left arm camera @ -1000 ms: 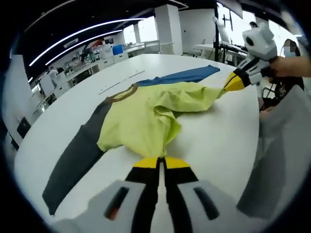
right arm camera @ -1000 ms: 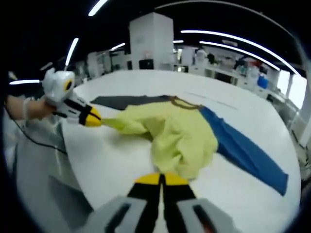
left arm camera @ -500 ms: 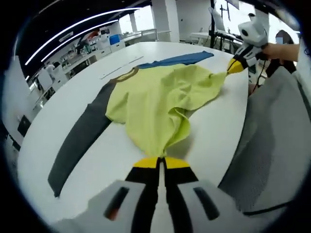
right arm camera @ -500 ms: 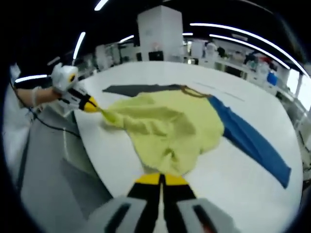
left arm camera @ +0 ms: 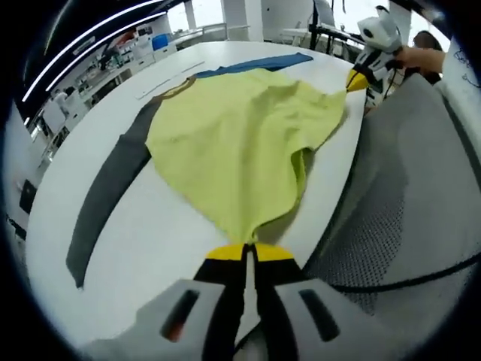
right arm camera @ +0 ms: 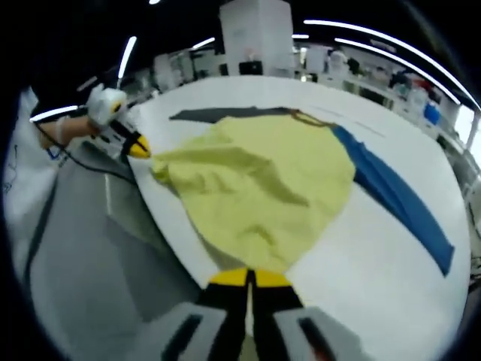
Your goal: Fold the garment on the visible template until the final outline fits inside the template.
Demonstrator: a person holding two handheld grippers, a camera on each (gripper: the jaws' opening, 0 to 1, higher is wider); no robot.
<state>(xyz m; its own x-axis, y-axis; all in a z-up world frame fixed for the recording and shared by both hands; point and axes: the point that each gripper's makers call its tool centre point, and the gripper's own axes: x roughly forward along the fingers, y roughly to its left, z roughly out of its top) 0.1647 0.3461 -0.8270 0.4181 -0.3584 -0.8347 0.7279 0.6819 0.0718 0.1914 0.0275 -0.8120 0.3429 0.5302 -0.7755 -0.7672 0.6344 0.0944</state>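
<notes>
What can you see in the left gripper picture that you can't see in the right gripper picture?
Left gripper view alone: the left gripper up close, pinching the yellow shirt body, and the grey sleeve stretching long toward the camera.

Right gripper view alone: the right gripper up close on the hem, and the blue sleeve running its full length.

Both share the white table, the brown collar, both sleeves, and the other gripper holding a far corner.

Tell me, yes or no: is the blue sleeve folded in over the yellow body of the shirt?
No. In the right gripper view the blue sleeve lies stretched out flat on the white table, away from the yellow body.
</notes>
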